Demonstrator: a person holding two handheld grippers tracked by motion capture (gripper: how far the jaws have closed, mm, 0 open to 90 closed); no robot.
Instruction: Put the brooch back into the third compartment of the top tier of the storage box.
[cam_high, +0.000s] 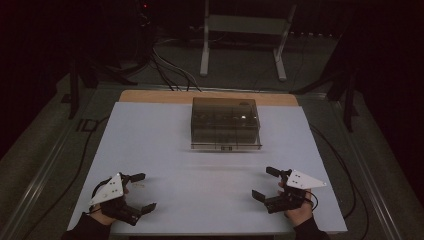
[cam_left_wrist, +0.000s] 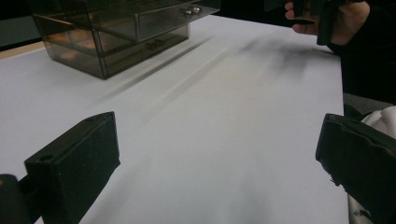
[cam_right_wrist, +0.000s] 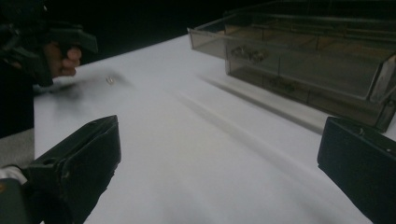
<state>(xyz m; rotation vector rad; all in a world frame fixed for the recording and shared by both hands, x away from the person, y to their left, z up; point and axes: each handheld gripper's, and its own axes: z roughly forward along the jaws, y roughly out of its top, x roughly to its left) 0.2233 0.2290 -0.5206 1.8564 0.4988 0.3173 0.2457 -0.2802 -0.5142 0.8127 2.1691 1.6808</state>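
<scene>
We're looking down on a white table (cam_high: 165, 150) sitting in a dim room, its far edge showing a strip of bare wood. Beyond it, dark cables are trailing across a grey-green floor (cam_high: 240, 70), and a pale metal frame (cam_high: 245, 30) is standing at the back with blackness all around it.

Near the table's far edge, about centre, a smoky clear drawer box (cam_high: 225, 123) is sitting with its drawers facing the person; small items are showing faintly inside, too dim to name.

Down at the near corners, the person is holding both tools low over the sheet. The left gripper (cam_high: 141, 191) is hovering at the near left, jaws spread wide with nothing between them, and the left gripper view is showing bare white surface between its two black jaws. The right gripper (cam_high: 266, 183) is doing the same at the near right, jaws wide apart and empty. Both are well apart from the box and pointing inward across the table.

Just beside the left gripper, a tiny pale object (cam_right_wrist: 110, 80) is lying on the sheet, too small to identify. Soft shadows are streaking across the white surface.
</scene>
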